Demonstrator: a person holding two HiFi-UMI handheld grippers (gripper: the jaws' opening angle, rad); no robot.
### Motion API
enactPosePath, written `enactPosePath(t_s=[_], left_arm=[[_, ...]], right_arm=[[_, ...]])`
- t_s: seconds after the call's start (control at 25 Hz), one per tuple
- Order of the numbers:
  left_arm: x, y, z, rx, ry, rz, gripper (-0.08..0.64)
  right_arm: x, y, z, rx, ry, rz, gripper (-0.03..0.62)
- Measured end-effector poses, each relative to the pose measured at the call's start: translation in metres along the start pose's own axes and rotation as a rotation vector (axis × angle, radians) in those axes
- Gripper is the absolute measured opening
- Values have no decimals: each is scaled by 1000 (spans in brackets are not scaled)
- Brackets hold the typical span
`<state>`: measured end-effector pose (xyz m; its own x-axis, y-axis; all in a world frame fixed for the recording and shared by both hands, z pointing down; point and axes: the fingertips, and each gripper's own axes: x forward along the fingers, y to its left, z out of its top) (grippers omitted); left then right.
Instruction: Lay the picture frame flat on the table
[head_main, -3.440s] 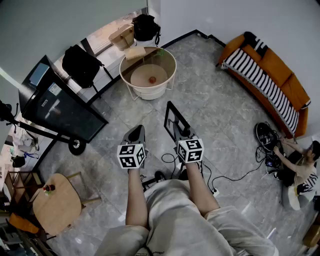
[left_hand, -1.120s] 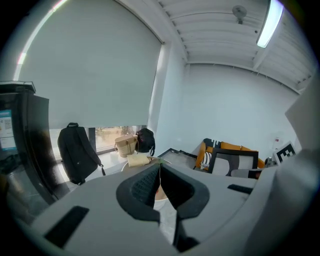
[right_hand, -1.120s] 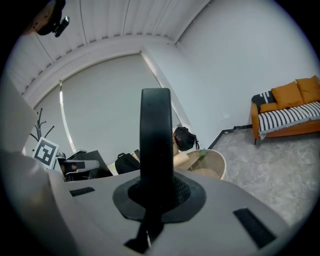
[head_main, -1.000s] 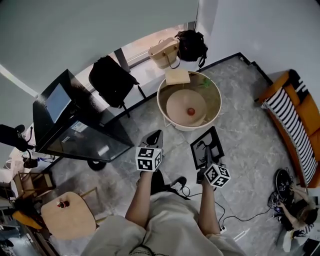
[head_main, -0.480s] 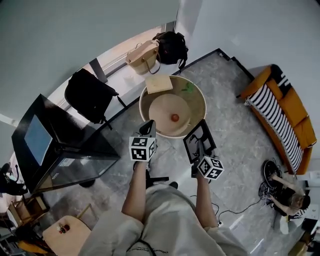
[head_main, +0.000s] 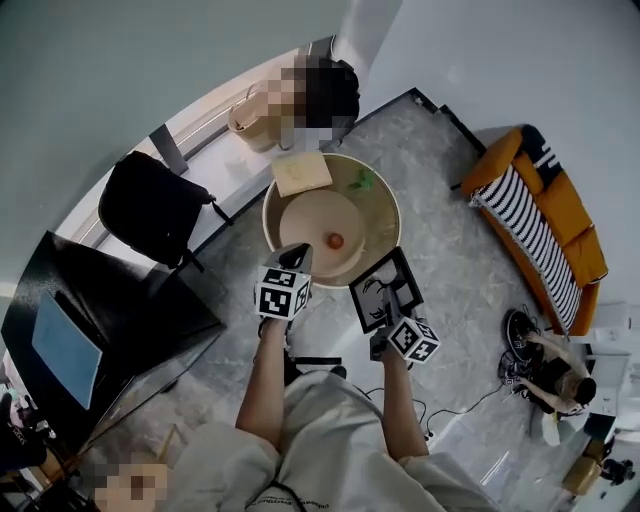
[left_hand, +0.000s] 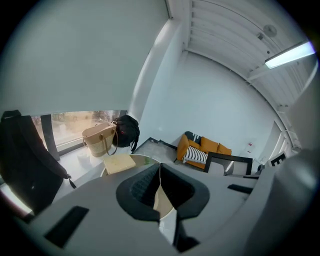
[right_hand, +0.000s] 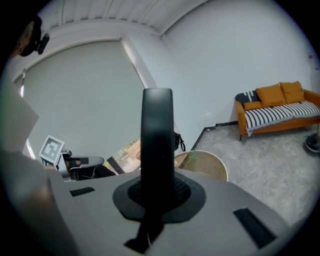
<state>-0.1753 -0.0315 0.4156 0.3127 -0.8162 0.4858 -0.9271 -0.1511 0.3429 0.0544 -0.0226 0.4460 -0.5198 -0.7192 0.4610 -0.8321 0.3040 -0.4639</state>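
Observation:
The black picture frame with a pale drawing in it is held upright over the floor, just off the near right rim of the round table. My right gripper is shut on its lower edge. In the right gripper view the frame stands edge-on between the jaws of the right gripper. My left gripper is shut and empty at the table's near rim. In the left gripper view, the left gripper has its jaws pressed together, and the frame shows to the right.
On the table lie a tan pad, a small red object and a green thing. A black chair and a dark screen on a stand stand to the left. An orange sofa and a person seated on the floor are at the right.
The person has walked up to the round table. Both grippers and the frame, earlier out over open floor, are now at the table's near rim. The right gripper's hold is unchanged.

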Motion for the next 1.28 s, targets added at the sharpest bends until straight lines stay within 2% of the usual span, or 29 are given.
enactPosePath(t_s=[0.2, 0.32, 0.48, 0.6, 0.68, 0.76, 0.96, 1.12, 1.28], left_arm=[[11, 40, -29, -26, 55, -23, 21], [22, 56, -49, -60, 105, -7, 21], [35, 63, -60, -43, 149, 5, 21], [48, 63, -61, 15, 164, -12, 21], [62, 71, -66, 61, 204, -7, 21], [75, 81, -70, 75, 251, 6, 21], [126, 90, -64, 6, 261, -30, 21], [170, 89, -80, -25, 307, -52, 21], [216, 96, -87, -81, 310, -46, 21]], right_arm=[[4, -28, -31, 191, -31, -103, 40], [3, -49, -31, 226, -28, -148, 40], [14, -82, -27, 236, -25, -170, 40], [46, -113, -17, 195, 12, -146, 40], [76, -127, -8, 191, 35, -115, 40], [106, -137, -4, 190, 74, -79, 40], [181, -150, -2, 165, 182, 17, 40], [220, -160, -17, 173, 269, 81, 40], [259, -171, -25, 191, 343, 182, 40]])
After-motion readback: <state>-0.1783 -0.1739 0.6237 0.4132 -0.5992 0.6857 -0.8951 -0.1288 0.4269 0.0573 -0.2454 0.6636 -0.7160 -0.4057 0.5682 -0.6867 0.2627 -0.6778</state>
